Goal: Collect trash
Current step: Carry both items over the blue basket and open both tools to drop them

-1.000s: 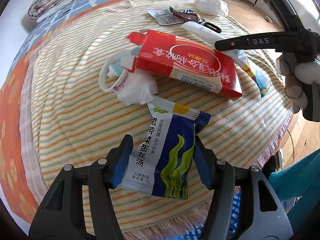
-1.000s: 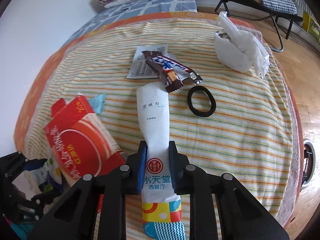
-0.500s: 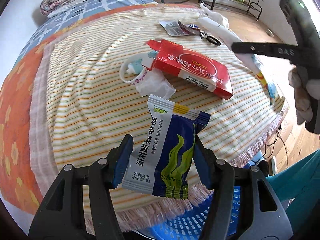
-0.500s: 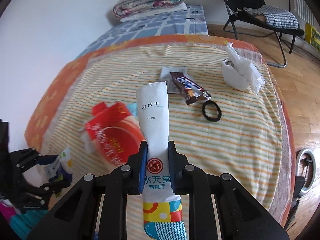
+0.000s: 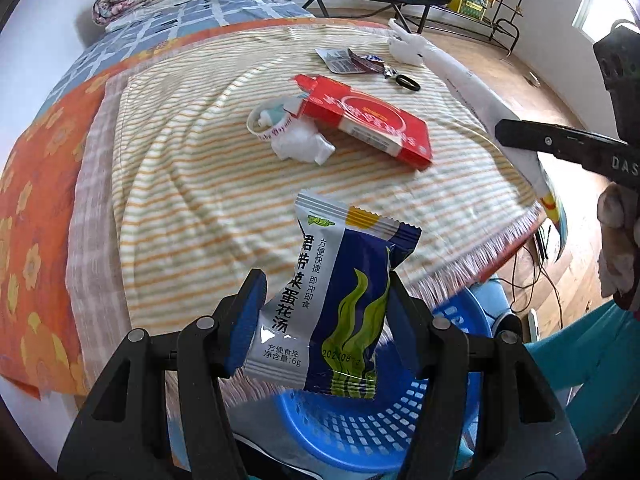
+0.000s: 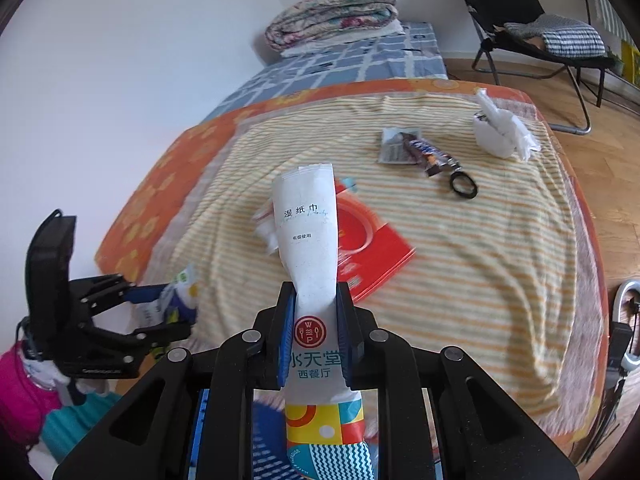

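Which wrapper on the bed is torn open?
The brown chocolate bar wrapper, lying over the grey sachet beside the black hair tie; its end gapes open.

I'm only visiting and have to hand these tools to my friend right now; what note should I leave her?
Left tool: shut on the blue soup packet, held over the blue basket.
Right tool: shut on the white wet-wipe packet, also lifted.
Done: both picked up; neither dropped in yet.
Left on the striped blanket: red box, crumpled tissue, white wristband, candy wrapper, foil sachet, black hair tie, white bag.
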Tool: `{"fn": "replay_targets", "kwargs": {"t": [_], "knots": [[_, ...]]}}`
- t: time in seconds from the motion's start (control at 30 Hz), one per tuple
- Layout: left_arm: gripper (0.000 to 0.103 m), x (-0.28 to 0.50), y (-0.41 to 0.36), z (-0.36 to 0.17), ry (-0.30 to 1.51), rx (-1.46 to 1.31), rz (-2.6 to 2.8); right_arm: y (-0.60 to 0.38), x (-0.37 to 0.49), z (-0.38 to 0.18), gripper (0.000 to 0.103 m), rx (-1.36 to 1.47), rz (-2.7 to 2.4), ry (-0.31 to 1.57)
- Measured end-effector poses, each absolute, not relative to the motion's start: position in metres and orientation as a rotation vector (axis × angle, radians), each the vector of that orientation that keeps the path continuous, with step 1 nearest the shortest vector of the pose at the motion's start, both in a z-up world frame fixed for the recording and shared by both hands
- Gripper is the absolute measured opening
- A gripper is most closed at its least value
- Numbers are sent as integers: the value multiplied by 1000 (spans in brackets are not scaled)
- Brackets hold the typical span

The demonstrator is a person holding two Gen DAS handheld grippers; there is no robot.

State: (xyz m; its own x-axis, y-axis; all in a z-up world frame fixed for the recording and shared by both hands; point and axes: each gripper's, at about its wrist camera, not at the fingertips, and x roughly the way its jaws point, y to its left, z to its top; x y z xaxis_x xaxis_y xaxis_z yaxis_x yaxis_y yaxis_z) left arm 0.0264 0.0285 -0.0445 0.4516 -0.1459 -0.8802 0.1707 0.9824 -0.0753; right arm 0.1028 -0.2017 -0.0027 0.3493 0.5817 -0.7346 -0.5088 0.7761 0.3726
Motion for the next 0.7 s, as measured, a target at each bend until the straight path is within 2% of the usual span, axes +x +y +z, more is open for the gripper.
{"fn": "replay_targets", "kwargs": {"t": [0.7], "knots": [[61,-40,5,-69,1094,41,-215,-172,31,-31,17,85,762,1014]]}}
